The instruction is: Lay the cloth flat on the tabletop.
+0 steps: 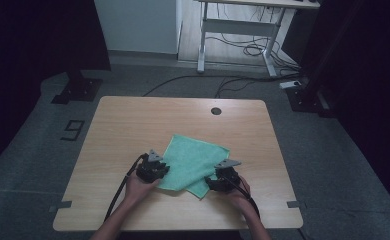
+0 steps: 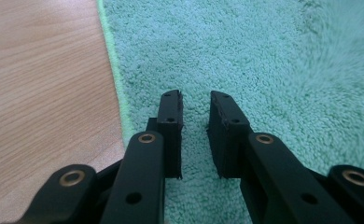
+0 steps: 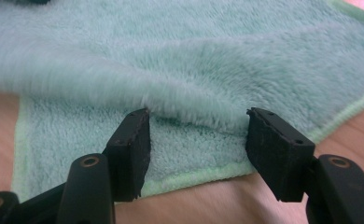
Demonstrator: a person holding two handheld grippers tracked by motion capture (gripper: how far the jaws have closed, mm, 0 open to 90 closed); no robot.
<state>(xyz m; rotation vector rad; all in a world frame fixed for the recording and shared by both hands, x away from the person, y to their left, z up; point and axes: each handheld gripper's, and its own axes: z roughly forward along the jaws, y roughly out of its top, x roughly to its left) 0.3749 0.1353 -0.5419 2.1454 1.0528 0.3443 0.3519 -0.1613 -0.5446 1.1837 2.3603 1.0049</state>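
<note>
A green terry towel (image 1: 193,161) lies on the wooden table (image 1: 133,120), folded over so that one layer overlaps another. My left gripper (image 1: 161,172) rests at the towel's left edge. In the left gripper view its jaws (image 2: 196,107) stand a narrow gap apart, low over the flat cloth (image 2: 255,56), with nothing pinched between them. My right gripper (image 1: 217,183) is at the towel's lower right corner. In the right gripper view it (image 3: 196,128) stands wide open, facing the raised fold of the towel (image 3: 194,60), its pads to either side and not pressing on it.
A round cable hole (image 1: 216,111) sits near the table's far edge. Beyond the table stand a white desk frame (image 1: 238,30) with floor cables and two dark stand bases (image 1: 78,90) (image 1: 303,97). Bare wood surrounds the towel.
</note>
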